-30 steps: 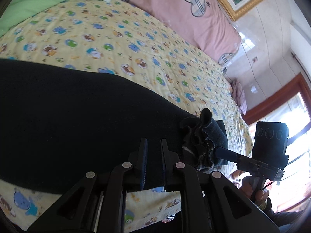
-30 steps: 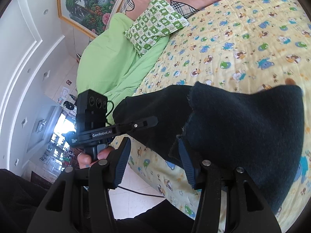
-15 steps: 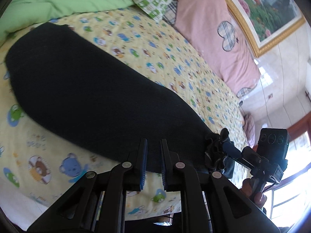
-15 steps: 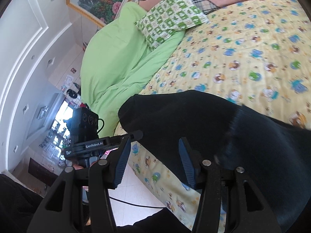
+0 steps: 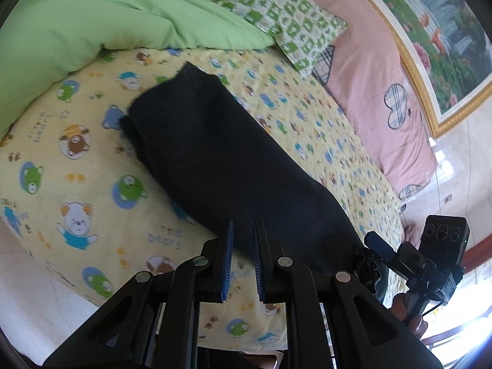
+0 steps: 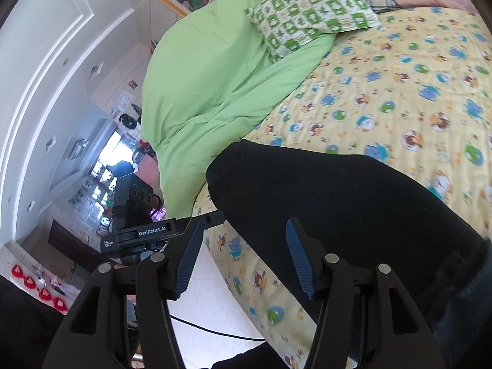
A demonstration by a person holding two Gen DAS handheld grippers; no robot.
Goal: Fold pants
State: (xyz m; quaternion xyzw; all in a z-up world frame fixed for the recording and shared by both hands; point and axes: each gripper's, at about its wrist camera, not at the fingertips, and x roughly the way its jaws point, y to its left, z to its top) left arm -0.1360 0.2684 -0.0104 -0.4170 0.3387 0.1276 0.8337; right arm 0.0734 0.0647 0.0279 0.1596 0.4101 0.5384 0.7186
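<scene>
The dark navy pants (image 5: 233, 166) lie flat and long on the yellow cartoon-print bed sheet (image 5: 77, 169), near the bed's front edge. They also show in the right wrist view (image 6: 353, 203). My left gripper (image 5: 243, 236) hovers over the pants' near edge, its fingers a narrow gap apart with nothing between them. My right gripper (image 6: 243, 246) is open and empty at the bed's edge, its right finger over the pants. The gathered waistband (image 5: 369, 270) lies by the right gripper's tip in the left wrist view.
A green duvet (image 5: 92, 15) and a green checked pillow (image 5: 286, 15) lie at the head of the bed. A pink headboard cover (image 5: 384, 92) runs along the far side. White floor tiles (image 6: 203, 301) and a cable are below the bed's edge.
Both grippers have pulled back from the pants. The right gripper has let go of the bunched waistband end, which now lies on the bed. The pants lie stretched out.
</scene>
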